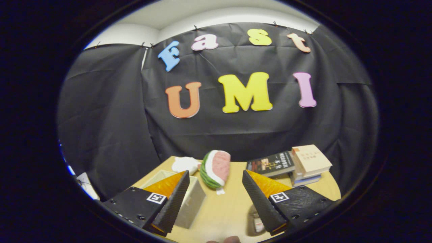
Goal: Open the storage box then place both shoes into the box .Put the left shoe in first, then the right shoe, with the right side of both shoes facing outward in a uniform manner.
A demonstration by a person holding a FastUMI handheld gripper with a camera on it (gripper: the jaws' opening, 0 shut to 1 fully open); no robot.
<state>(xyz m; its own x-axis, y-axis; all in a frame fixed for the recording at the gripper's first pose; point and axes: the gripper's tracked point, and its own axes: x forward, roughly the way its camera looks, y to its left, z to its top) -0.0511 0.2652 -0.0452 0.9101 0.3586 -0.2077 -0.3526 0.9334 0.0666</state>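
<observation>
While the gripper (pixel 214 202) hangs above the wooden table (pixel 222 209), its fingers stand wide apart with nothing between them. Storage box (pixel 192 202), pale, sits at 10 o'clock from the fingers' gap, partly behind the left finger; whether its lid is open cannot be told. Stack of books (pixel 297 163) lies at 2 o'clock, beyond the right finger. Watermelon-slice plush (pixel 216 168) sits at 12 o'clock, a white soft object (pixel 185 164) just beside it at 11.

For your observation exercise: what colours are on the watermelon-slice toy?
Pink flesh, white band, green rind on the watermelon-slice toy, in the gripper view.
</observation>
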